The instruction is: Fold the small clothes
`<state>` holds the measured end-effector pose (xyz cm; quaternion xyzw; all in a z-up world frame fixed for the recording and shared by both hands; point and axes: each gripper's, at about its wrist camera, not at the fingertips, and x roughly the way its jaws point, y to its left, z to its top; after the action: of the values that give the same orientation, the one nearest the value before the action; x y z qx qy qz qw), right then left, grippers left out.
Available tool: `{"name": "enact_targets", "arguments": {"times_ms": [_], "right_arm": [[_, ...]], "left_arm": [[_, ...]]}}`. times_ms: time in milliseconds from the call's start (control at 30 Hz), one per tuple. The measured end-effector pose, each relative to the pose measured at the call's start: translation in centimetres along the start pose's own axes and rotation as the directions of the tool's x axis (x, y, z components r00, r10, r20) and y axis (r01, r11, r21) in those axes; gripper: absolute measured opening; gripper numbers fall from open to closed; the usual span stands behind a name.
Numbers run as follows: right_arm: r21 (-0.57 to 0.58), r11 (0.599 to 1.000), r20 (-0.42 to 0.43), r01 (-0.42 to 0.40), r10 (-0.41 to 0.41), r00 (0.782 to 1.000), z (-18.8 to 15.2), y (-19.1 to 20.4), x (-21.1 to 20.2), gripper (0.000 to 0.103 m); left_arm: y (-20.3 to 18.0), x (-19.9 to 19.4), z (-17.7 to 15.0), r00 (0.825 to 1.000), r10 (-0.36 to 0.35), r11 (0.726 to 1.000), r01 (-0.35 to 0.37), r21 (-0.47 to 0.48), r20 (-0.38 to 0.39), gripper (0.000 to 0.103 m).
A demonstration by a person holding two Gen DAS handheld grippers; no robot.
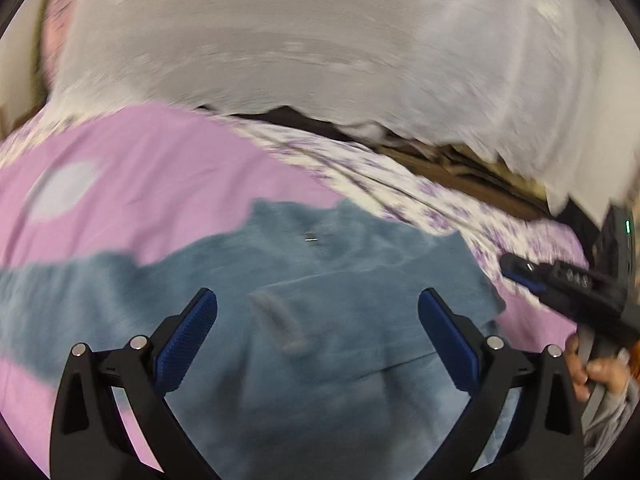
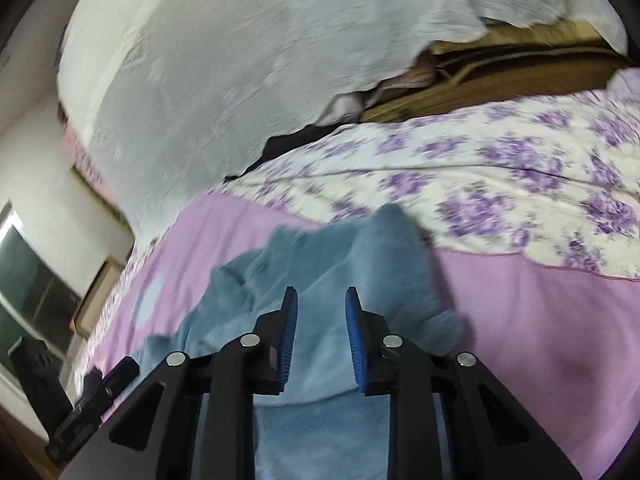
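A small blue-grey garment (image 1: 320,312) lies spread on a pink bedsheet (image 1: 160,168), blurred by motion. My left gripper (image 1: 318,300) is wide open above the garment's middle and holds nothing. The right gripper shows at the right edge of the left wrist view (image 1: 520,272), over the sheet beside the garment. In the right wrist view the garment (image 2: 340,264) lies rumpled under my right gripper (image 2: 322,300), whose blue pads (image 2: 290,332) stand a narrow gap apart with nothing between them. The left gripper's body (image 2: 104,384) shows at lower left.
A white cloth with purple flowers (image 2: 500,184) covers the bed's far part. A white lacy cover (image 2: 240,60) hangs behind the bed over brown folded bedding (image 2: 500,76). A window (image 2: 28,280) and wall are at left.
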<state>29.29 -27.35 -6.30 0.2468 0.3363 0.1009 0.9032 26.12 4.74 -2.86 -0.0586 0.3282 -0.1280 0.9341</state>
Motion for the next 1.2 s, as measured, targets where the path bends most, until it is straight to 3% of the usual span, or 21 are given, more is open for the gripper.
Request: {"name": "enact_targets", "arguments": {"times_ms": [100, 167, 200, 233, 267, 300, 367, 433, 533, 667, 767, 833, 933, 1000, 1133, 1200], "right_arm": [[0.016, 1.000, -0.054, 0.025, -0.024, 0.998, -0.4, -1.7, 2.0, 0.025], [0.036, 0.998, -0.098, 0.060, -0.057, 0.994, -1.5, -2.6, 3.4, 0.024], [0.054, 0.994, -0.142, 0.096, -0.087, 0.986, -1.9, -3.8, 4.5, 0.016], [0.076, 0.993, -0.164, 0.090, -0.077, 0.983, -2.3, -4.9, 5.3, 0.001], [0.109, 0.992, -0.161, 0.063, -0.045, 0.986, -2.5, -5.8, 5.5, 0.000], [0.138, 0.989, -0.164, 0.045, -0.022, 0.986, -2.3, -6.3, 5.4, 0.000], [0.154, 0.987, -0.158, 0.040, -0.015, 0.987, -1.9, -6.3, 4.7, 0.000], [0.123, 0.991, -0.109, 0.045, -0.031, 0.994, -1.1, -5.3, 3.7, 0.006], [0.066, 0.996, -0.094, 0.060, -0.054, 0.994, 0.5, -3.4, 3.8, 0.006], [0.051, 0.992, -0.115, 0.117, -0.110, 0.987, 2.8, -3.1, 7.1, 0.006], [0.045, 0.979, -0.174, 0.199, -0.189, 0.967, 3.4, -4.3, 11.5, 0.000], [0.061, 0.983, -0.160, 0.171, -0.159, 0.974, 3.4, -5.3, 12.5, 0.000], [0.069, 0.986, -0.137, 0.153, -0.142, 0.980, 3.5, -5.1, 11.1, 0.000], [0.044, 0.991, -0.094, 0.129, -0.124, 0.988, 3.1, -4.5, 8.6, 0.006], [-0.042, 0.992, -0.069, 0.119, -0.122, 0.990, 0.6, -3.9, 4.1, 0.013], [-0.075, 0.988, -0.095, 0.136, -0.143, 0.985, -1.3, -4.5, 3.5, 0.021]], "left_arm": [[-2.3, 4.0, -0.7, 0.995, 0.079, 0.993, -0.074, 0.090, -0.057, 0.098], [-1.4, 7.1, -2.0, 0.972, 0.181, 0.980, -0.164, 0.117, -0.152, 0.098], [-0.4, 8.9, -2.8, 0.950, 0.208, 0.976, -0.187, 0.108, -0.235, 0.099], [1.2, 9.9, -3.2, 0.945, 0.135, 0.991, -0.129, 0.038, -0.297, 0.099], [2.2, 9.5, -2.8, 0.954, 0.082, 0.995, -0.095, -0.030, -0.288, 0.099], [2.7, 9.2, -2.5, 0.956, 0.073, 0.994, -0.092, -0.053, -0.285, 0.099], [3.0, 8.9, -2.7, 0.959, 0.080, 0.994, -0.098, -0.053, -0.272, 0.099], [2.7, 8.4, -2.8, 0.966, 0.090, 0.994, -0.104, -0.044, -0.241, 0.099], [2.9, 8.4, -2.9, 0.968, 0.086, 0.993, -0.101, -0.054, -0.235, 0.099], [2.9, 8.6, -2.9, 0.968, 0.089, 0.993, -0.104, -0.054, -0.237, 0.099], [2.6, 8.7, -3.2, 0.963, 0.117, 0.992, -0.127, -0.027, -0.244, 0.099], [2.4, 8.9, -3.2, 0.961, 0.121, 0.991, -0.129, -0.018, -0.247, 0.099], [2.6, 8.8, -3.2, 0.963, 0.113, 0.992, -0.123, -0.027, -0.244, 0.099], [2.9, 8.1, -3.2, 0.972, 0.095, 0.993, -0.108, -0.049, -0.214, 0.099], [4.1, 4.7, -2.5, 0.998, 0.044, 0.989, -0.051, -0.142, -0.055, 0.099], [3.7, 4.8, -2.4, 0.997, 0.055, 0.990, -0.061, -0.125, -0.050, 0.099]]}}
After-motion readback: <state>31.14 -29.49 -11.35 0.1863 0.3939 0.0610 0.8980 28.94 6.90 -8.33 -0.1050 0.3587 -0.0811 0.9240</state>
